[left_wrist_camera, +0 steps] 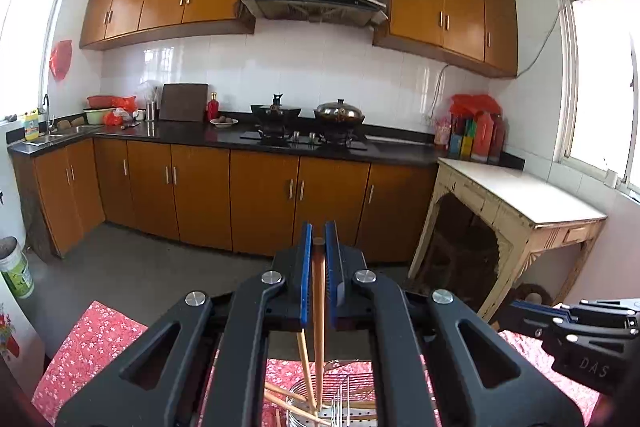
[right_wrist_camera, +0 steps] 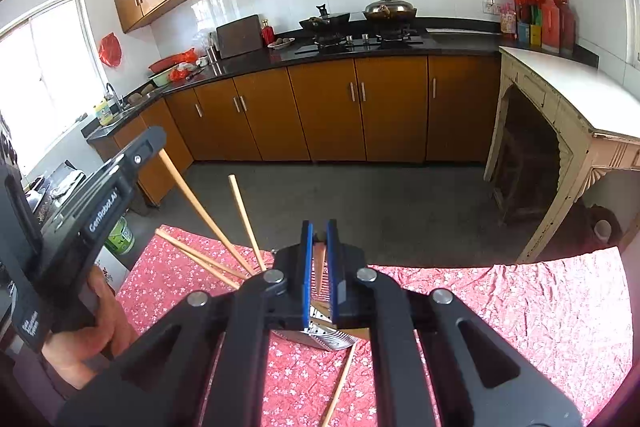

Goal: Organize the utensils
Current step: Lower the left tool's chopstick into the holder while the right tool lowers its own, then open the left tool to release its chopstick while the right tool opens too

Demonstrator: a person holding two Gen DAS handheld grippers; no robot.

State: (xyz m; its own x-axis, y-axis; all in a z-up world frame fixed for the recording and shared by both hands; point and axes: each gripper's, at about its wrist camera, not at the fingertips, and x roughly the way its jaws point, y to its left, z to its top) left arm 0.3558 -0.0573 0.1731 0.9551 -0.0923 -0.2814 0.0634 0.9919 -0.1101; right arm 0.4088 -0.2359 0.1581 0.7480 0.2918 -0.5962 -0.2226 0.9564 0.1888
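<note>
left wrist view: left gripper [left_wrist_camera: 319, 241] clenched on wooden chopstick [left_wrist_camera: 319, 291], stick running down between blue pads into metal utensil holder [left_wrist_camera: 340, 411] below claw. more chopsticks [left_wrist_camera: 288, 393] lean in holder. red floral tablecloth [left_wrist_camera: 96, 343] beneath.

right wrist view: right gripper [right_wrist_camera: 319, 233] clenched on second chopstick [right_wrist_camera: 319, 263], holder just under claw. loose chopstick [right_wrist_camera: 340, 387] on cloth beneath claw. person's hand [right_wrist_camera: 100, 331] left of claw.

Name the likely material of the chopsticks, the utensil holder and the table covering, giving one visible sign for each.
Chopsticks: probably wood or bamboo; tan, matte, straight sticks.
Utensil holder: metal, likely stainless steel; shiny silver wires and a perforated wall.
Table covering: looks like thin cloth, possibly plastic sheet; red floral print, creased and wrinkled.
</note>
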